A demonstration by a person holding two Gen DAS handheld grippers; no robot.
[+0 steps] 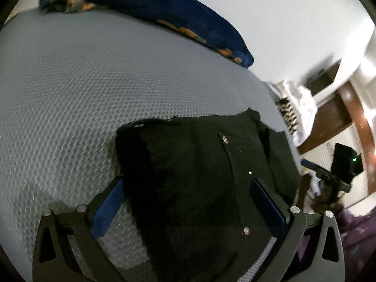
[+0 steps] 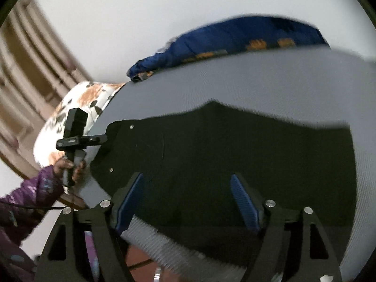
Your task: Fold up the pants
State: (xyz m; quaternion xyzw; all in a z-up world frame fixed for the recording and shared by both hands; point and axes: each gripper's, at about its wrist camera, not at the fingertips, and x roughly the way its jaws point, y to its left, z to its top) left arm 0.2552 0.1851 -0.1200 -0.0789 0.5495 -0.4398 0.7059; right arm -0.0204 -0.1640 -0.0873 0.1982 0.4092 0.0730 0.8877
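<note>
Pants (image 1: 199,188) — black, with small metal rivets — lay folded on the grey textured mattress (image 1: 70,94), close to its near edge. In the left wrist view they reached from that edge toward the middle of the mattress, their far hem ragged against the grey. In the right wrist view (image 2: 223,152) they spread wide across the near part of the mattress, one end at its left edge.

The left gripper (image 1: 188,199) stood wide open over the pants, its blue-padded fingers (image 1: 108,209) on either side of the dark cloth; the pads did not press it, and whether the fingers touched the fabric could not be told. The right gripper (image 2: 188,199) was also open, its jaws apart above the black cloth with nothing clamped between them; its blue fingers (image 2: 244,202) hung over the pants without a clear grip on anything. That view was blurred.

Each camera caught the other tool: the right gripper at the right rim of the left view (image 1: 329,176), and the left one by the mattress's left edge in the right view (image 2: 75,138), gripped by a hand (image 2: 68,166) in a purple patterned sleeve (image 2: 30,192).

A blue blanket (image 1: 164,16) with orange marks lay bunched along the far edge of the mattress against a white wall (image 1: 282,11) — and a white pillow (image 2: 77,108) with brown and dark blotches sat beyond the left edge.
</note>
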